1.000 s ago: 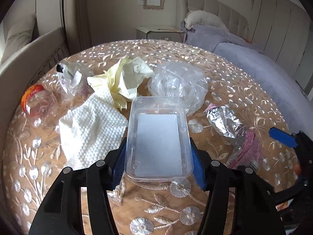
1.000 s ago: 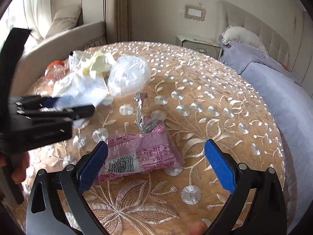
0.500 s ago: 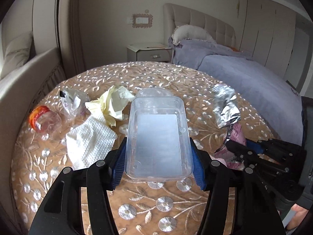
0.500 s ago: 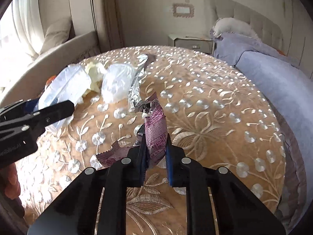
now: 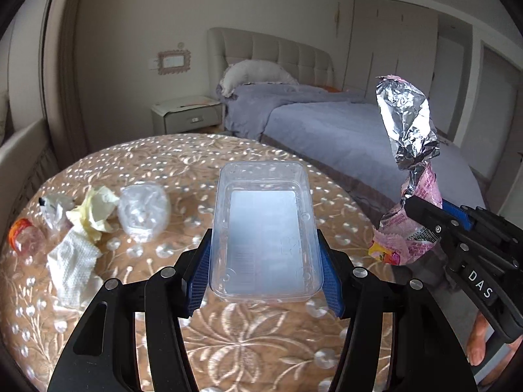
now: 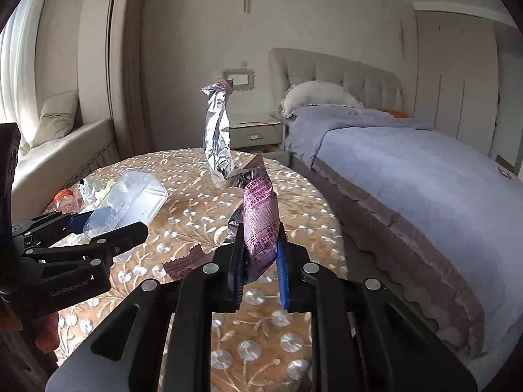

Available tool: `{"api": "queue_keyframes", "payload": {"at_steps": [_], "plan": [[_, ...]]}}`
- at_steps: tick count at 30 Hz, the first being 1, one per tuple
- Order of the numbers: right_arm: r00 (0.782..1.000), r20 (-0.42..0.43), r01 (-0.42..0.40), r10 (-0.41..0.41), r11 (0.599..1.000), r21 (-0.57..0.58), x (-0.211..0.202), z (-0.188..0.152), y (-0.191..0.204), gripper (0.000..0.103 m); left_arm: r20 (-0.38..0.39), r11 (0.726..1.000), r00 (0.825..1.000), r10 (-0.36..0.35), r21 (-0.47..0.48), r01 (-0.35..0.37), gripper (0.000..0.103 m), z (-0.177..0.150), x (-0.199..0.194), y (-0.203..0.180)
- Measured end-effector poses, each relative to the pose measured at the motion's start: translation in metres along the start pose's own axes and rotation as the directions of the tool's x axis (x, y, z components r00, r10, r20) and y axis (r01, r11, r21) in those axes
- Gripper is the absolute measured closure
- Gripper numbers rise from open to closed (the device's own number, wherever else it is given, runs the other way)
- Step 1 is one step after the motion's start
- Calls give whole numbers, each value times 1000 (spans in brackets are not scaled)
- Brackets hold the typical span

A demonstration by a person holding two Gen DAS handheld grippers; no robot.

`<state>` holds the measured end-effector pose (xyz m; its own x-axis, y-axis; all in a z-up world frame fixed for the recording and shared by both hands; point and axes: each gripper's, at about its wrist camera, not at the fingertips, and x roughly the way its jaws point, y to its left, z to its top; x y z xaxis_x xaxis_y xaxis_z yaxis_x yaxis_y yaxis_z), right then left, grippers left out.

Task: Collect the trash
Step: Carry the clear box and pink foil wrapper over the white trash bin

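Left wrist view
Landmark: round table (image 5: pixel 255 330) under a gold embroidered cloth; all places were taken from it.
Left gripper (image 5: pixel 264 254): clamped across the sides of a clear plastic tray (image 5: pixel 264 228), which was held level above the table's near half.
Right gripper (image 5: pixel 425 219): seen off the table's right edge, closed on a pink snack wrapper (image 5: pixel 408 232) whose foil lining (image 5: pixel 408 124) stood up above it.
Trash left on the table, far left: orange-capped bottle (image 5: pixel 24 236), white paper towel (image 5: pixel 73 261), yellow crumpled paper (image 5: pixel 94 210), clear crumpled bag (image 5: pixel 143 210), small white scrap (image 5: pixel 55 207).

Right wrist view
Right gripper (image 6: pixel 260 254): pads pinched on the lower part of the pink snack wrapper (image 6: pixel 260 222), clear of the table; the foil lining (image 6: pixel 217 140) rose loose.
Left gripper (image 6: pixel 108 225): seen over the table's left side, with the clear plastic tray (image 6: pixel 130 201) between its fingers.

Step in hand (judged)
Stage: two items were lifted; no bin was seen in either view.
Advice: the wrapper should be kept pinched low and firm, since the tall foil end could snag or unroll. The tray should be held level and squeezed lightly, as thin plastic is likely to flex and slip.
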<state>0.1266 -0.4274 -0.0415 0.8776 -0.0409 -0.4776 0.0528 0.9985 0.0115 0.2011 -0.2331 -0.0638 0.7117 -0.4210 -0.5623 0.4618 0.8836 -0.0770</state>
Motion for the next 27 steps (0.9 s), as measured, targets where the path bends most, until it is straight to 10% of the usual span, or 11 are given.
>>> {"api": "queue_keyframes", "payload": {"at_steps": [27], "plan": [[954,-75,300,-291,931,206,-58,-92,-136,85,-209,930,943,-259,212,302,46,-51,77,-213]]}}
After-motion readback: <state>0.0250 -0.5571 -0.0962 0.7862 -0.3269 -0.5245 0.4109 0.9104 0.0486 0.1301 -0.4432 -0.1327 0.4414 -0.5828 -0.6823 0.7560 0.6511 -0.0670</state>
